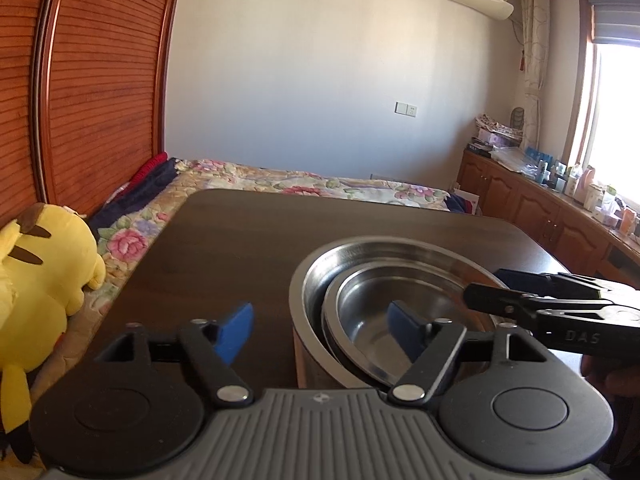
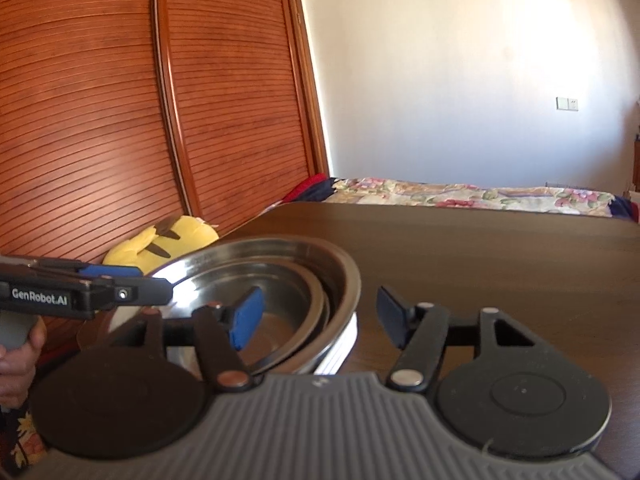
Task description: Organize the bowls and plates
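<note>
A large steel bowl (image 1: 400, 249) stands on the dark wooden table (image 1: 240, 240), with a smaller steel bowl (image 1: 396, 300) nested inside and leaning toward the near side. My left gripper (image 1: 320, 330) straddles the stack's near-left wall: one blue pad is outside, the other inside, and neither presses on it. In the right wrist view my right gripper (image 2: 320, 320) straddles the large bowl's (image 2: 344, 272) right rim the same way, pads apart from the metal. Each gripper shows in the other's view: the right gripper (image 1: 488, 286) and the left gripper (image 2: 154, 278).
A yellow plush toy (image 1: 40, 280) lies on the flowered bed (image 1: 300, 180) left of the table, by a slatted wooden wardrobe (image 1: 100, 80). A wooden cabinet (image 1: 540, 208) crowded with bottles runs under the window. A hand (image 2: 16, 360) holds the left gripper's grip.
</note>
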Motion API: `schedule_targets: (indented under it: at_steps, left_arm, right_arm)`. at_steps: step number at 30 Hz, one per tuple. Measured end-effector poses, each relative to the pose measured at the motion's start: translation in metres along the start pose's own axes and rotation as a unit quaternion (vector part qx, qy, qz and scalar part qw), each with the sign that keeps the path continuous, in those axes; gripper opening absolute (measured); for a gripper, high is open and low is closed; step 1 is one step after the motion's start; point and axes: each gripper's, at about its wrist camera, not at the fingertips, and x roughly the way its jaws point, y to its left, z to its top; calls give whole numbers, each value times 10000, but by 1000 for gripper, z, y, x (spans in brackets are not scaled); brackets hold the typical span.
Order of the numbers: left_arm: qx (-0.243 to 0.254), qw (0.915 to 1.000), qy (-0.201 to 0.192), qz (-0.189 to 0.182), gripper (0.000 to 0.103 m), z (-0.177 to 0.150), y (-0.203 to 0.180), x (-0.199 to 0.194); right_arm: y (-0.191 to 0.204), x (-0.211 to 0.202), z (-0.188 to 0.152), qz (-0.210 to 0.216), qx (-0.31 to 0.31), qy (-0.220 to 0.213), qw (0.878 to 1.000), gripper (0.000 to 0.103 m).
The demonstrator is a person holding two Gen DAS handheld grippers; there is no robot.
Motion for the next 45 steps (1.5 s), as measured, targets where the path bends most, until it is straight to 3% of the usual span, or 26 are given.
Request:
schedule_targets:
  at_steps: [6, 13, 17, 26, 33, 45]
  left_arm:
    - [168, 9996, -146, 164, 89, 6, -7, -8]
    - [387, 9981, -397, 252, 102, 19, -25, -19]
    - [449, 9976, -478, 229, 103, 25, -36, -22]
    - [671, 9949, -653, 372, 103, 34, -66, -24]
    - [762, 9951, -609, 173, 103, 31, -88, -23]
    - [884, 9939, -619, 239, 103, 16, -97, -26]
  right_arm:
    - [-4, -17, 10, -189, -63, -171, 9997, 72]
    - [-12, -39, 21, -402, -41, -449, 9982, 90]
    - [-17, -50, 25, -511, -35, -613, 9968, 103]
    - [-23, -72, 31, -934, -65, -701, 9931, 103]
    - [-27, -88, 31, -1319, -87, -820, 9878, 103]
    - [-28, -85, 8, -1990, 65, -707, 9774, 103]
